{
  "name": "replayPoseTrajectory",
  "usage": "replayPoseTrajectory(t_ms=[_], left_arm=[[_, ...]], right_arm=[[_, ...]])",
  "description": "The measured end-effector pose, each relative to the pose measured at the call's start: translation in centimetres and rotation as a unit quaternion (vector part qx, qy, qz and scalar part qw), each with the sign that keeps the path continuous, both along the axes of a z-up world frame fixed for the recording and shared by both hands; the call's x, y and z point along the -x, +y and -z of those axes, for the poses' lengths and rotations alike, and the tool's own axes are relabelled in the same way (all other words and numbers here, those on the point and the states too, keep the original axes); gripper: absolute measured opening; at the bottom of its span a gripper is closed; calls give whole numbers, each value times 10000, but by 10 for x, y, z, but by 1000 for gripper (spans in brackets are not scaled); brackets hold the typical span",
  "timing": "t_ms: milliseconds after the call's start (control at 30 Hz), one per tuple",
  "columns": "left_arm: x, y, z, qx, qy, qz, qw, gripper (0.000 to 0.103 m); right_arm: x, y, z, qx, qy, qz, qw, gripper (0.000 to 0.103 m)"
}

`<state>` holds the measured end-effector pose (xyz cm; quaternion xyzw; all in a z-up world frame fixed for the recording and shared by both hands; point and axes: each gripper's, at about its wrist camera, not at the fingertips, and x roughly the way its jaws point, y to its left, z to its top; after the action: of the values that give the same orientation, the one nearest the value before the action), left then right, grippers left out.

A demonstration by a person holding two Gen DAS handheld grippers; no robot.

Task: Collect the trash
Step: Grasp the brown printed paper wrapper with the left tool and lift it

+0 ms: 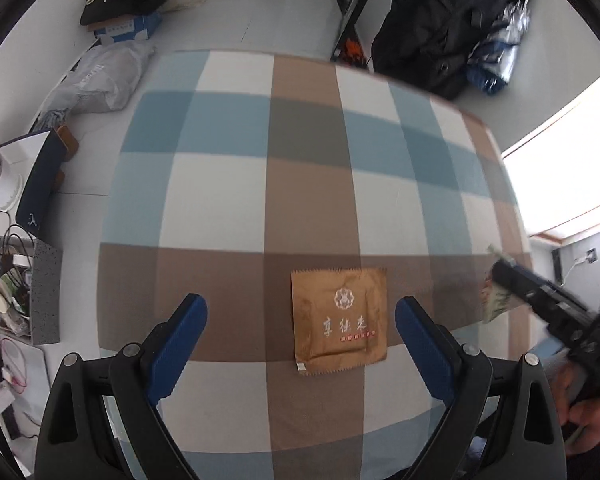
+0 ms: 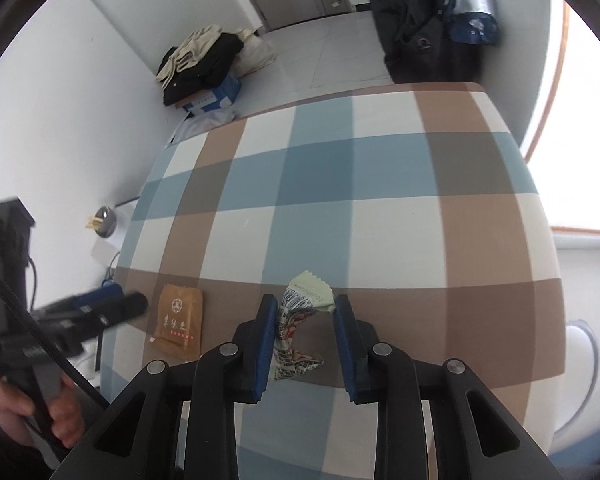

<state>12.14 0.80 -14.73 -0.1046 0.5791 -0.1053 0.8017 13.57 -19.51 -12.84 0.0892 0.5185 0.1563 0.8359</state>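
1. Checked tablecloth (image 1: 220, 184): spread flat over the table, the work surface for both pieces of trash; both lie on the brown band near the front edge.
2. Brown sachet (image 1: 339, 320): flat, printed face up, corners square to the checks; apart from the other wrapper and untouched by either tool. Also visible in the right wrist view, left of the right tongs.
3. Crumpled wrapper (image 2: 300, 332): pale green with printed stripes and a barcode, twisted and partly raised off the cloth; probably easier to pinch than the flat sachet because of its standing folds.
4. Left gripper (image 1: 301, 336): spread wide, nothing between the blue pads (image 1: 178, 344); sachet framed ahead between the fingers, nearer the right-hand one. Apparently lined up for a straight approach, though a flat sachet offers little edge to catch.
5. Right gripper (image 2: 306, 338): partly open, straddling the crumpled wrapper; left-hand pad (image 2: 266, 340) at or against the wrapper's edge, contact not certain; right-hand pad clearly apart from it. Not yet clamped, so wrapper judged resting on the cloth rather than carried.
6. Person's hand (image 2: 40, 416): wrapped around the handle of the left tool, seen at lower left of the right wrist view.
7. Trash container: none in either view; drop-off place cannot be told.
8. Stage, as judged: both items uncollected; closing on the wrapper the likely nearest step.
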Motion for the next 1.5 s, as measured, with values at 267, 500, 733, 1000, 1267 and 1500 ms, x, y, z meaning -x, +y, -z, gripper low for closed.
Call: replayPoseTrajectory(t_ms=[267, 500, 733, 1000, 1267, 1500], left_arm=[[8, -31, 8, -516, -24, 445, 9977, 93], [19, -47, 11, -1236, -231, 794, 9889, 92], [21, -46, 5, -1241, -277, 855, 9882, 64], [19, -42, 0, -944, -200, 610, 9935, 22], [16, -35, 1, -531, -195, 413, 9975, 16], [18, -31, -14, -299, -603, 516, 9964, 5]], right_arm=[[5, -15, -8, -155, -72, 133, 9998, 27], [11, -28, -12, -205, -157, 203, 9995, 27], [18, -33, -16, -230, -233, 232, 9992, 27], [25, -39, -21, -238, -309, 314, 9987, 27], [33, -43, -21, -216, -326, 377, 9985, 27], [35, -46, -22, -299, -306, 474, 9980, 27]])
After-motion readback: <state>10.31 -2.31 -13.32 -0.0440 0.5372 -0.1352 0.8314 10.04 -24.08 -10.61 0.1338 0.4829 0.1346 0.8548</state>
